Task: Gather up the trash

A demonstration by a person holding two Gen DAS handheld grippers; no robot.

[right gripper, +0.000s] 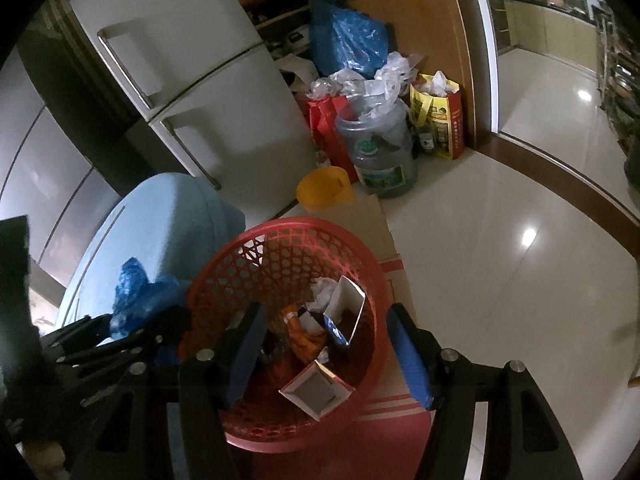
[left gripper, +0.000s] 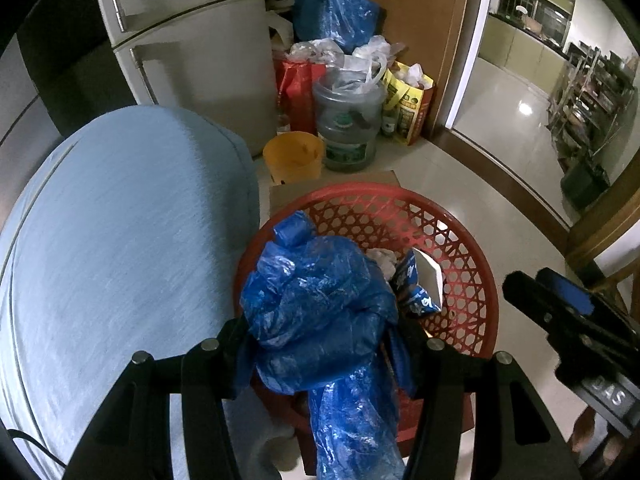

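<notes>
My left gripper (left gripper: 326,344) is shut on a crumpled blue plastic bag (left gripper: 320,308) and holds it over the near left rim of a red mesh basket (left gripper: 460,264). The basket (right gripper: 240,272) holds trash: a blue and white carton (left gripper: 424,280), open white cartons (right gripper: 316,392), crumpled paper (right gripper: 324,292) and an orange wrapper (right gripper: 300,332). My right gripper (right gripper: 328,352) is open and empty above the basket's near side, its blue pads (right gripper: 412,360) on either side of the trash. The left gripper with the blue bag (right gripper: 136,296) shows at the left in the right wrist view.
A light blue cushioned seat (left gripper: 120,260) is left of the basket. A white fridge (left gripper: 200,52) stands behind. A yellow bucket (left gripper: 294,156), a large water jug (left gripper: 352,124) and full bags (left gripper: 336,12) crowd the back corner. Cardboard (right gripper: 368,224) lies under the basket. Tiled floor (right gripper: 500,260) extends right.
</notes>
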